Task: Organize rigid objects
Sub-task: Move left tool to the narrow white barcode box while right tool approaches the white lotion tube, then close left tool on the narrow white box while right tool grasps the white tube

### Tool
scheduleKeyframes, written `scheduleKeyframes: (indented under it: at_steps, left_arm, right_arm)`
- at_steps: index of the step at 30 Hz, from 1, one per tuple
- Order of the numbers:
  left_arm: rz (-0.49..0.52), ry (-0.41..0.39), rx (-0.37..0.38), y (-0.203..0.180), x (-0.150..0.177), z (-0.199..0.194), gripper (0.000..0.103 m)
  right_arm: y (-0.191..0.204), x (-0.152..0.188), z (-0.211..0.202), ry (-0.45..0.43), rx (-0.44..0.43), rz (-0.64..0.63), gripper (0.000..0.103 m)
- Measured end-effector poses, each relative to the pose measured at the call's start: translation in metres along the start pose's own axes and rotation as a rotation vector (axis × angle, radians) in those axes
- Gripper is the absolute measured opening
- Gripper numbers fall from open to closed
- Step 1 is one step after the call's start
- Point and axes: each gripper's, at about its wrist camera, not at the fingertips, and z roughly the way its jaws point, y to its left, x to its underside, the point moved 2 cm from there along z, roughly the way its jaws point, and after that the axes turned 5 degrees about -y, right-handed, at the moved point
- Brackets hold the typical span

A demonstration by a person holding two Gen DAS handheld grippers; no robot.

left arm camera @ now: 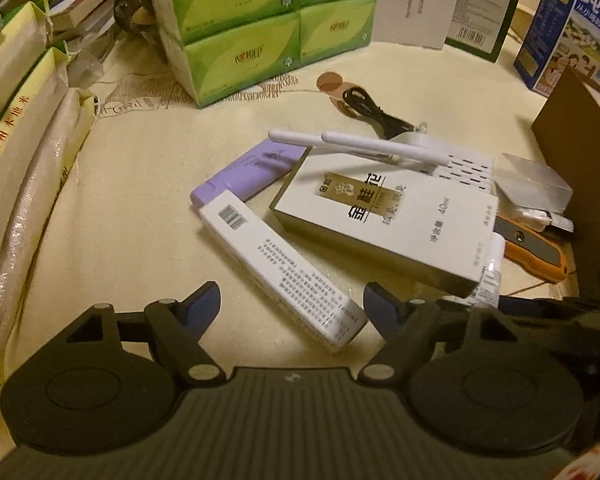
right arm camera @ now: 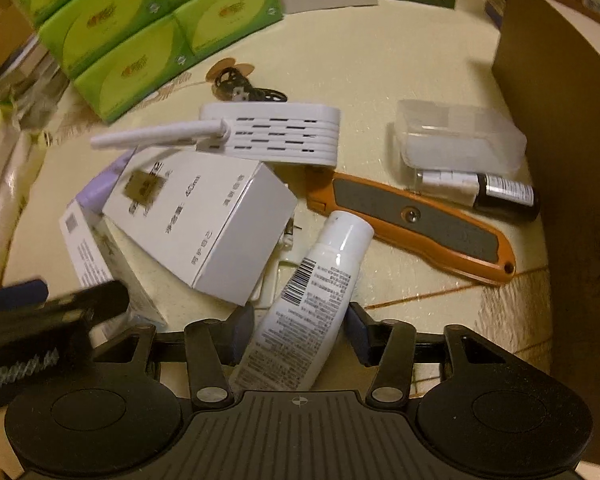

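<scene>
While the left tool (left arm camera: pixel 292 312) hung released over the tabletop (left arm camera: pixel 140 200), a narrow white carton (left arm camera: pixel 280 272) lay between its fingers. Right view: the right tool (right arm camera: pixel 300 332), spread, flanked a white tube (right arm camera: pixel 308 304) beside the orange knife (right arm camera: pixel 416 228).

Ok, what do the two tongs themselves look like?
Both alike: left tongs and right tongs have black linkage arms with silver pivot pins, dark blue finger pads, two round black discs and a ribbed grey base. No cables or sleeves in view.
</scene>
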Motion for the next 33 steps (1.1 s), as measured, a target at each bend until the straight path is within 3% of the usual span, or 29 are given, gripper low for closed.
scheduleKeyframes:
  at_steps: [3,5,11,18,28,31,32,33]
  left_arm:
    - [0.000,0.022,-0.011,-0.002,0.001,0.009,0.067]
    - [-0.003,0.030,-0.001,0.000,0.001,0.012,0.048]
    - [0.037,0.052,0.018,0.006,0.012,0.006,0.028]
    - [0.040,0.138,0.037,0.010,0.032,-0.009,0.023]
    - [0.080,0.138,0.034,0.004,0.011,0.011,0.026]
    - [0.091,0.140,0.024,0.003,0.011,0.016,0.023]
    - [0.092,0.137,0.022,0.003,0.012,0.016,0.023]
    - [0.092,0.133,0.021,0.003,0.013,0.015,0.023]
  right_arm:
    - [-0.005,0.001,-0.002,0.009,-0.014,-0.050,0.044]
    - [-0.010,0.001,-0.004,0.020,-0.030,-0.078,0.043]
    - [-0.023,0.007,-0.013,0.055,-0.080,-0.192,0.043]
    - [-0.026,0.018,-0.020,0.055,-0.063,-0.225,0.043]
    - [-0.028,0.007,-0.014,0.053,-0.003,-0.064,0.047]
    - [-0.026,0.006,-0.013,0.051,0.016,-0.071,0.046]
    - [-0.023,0.006,-0.013,0.050,0.022,-0.091,0.046]
    - [-0.022,0.006,-0.014,0.047,0.032,-0.115,0.036]
